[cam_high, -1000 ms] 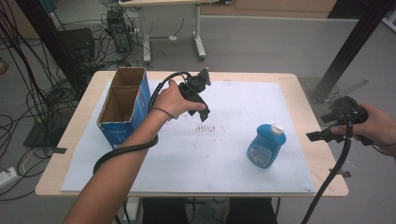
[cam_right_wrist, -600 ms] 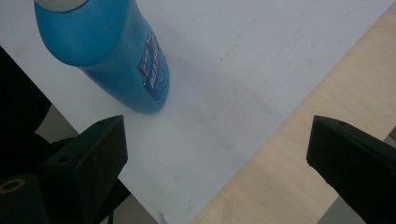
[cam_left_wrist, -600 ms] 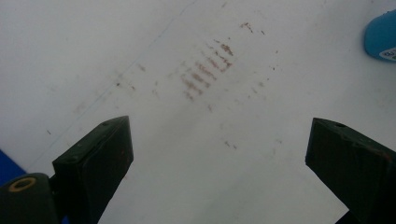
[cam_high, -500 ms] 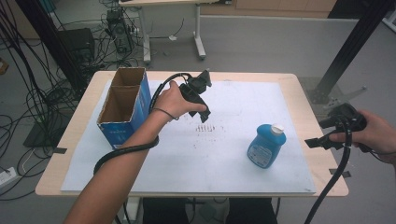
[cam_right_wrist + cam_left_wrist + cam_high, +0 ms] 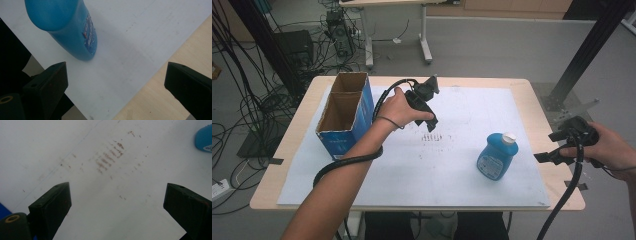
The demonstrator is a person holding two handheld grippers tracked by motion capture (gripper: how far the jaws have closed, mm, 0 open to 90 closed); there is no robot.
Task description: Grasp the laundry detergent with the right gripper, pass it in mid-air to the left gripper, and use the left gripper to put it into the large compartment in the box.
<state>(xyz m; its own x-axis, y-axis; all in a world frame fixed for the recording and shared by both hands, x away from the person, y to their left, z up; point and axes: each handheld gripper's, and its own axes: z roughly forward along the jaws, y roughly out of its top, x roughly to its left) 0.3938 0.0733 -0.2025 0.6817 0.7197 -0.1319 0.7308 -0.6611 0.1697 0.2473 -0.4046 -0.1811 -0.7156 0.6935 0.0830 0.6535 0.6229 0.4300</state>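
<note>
A blue bottle (image 5: pixel 496 155) with a white cap stands upright on the white sheet (image 5: pixel 452 165) at the right; its blue body (image 5: pixel 72 27) looms close in the right gripper view, and an edge of it (image 5: pixel 204 138) shows in the left gripper view. My right gripper (image 5: pixel 548 156) is held over the table's right edge, just right of the bottle, open and empty (image 5: pixel 116 85). My left gripper (image 5: pixel 431 124) hovers over the middle of the sheet, above a patch of brown marks (image 5: pixel 110 157), open with nothing between its jaws (image 5: pixel 116 205).
An open blue cardboard box (image 5: pixel 343 112) with two compartments stands at the table's left. The wooden table (image 5: pixel 532 95) ends close to my right hand. Cables, a second table's legs (image 5: pixel 424 35) and a black post (image 5: pixel 587 45) lie beyond on the floor.
My right gripper has drifted down and a little left, toward the table's front right corner. The left gripper has barely moved. The bottle stays put.
</note>
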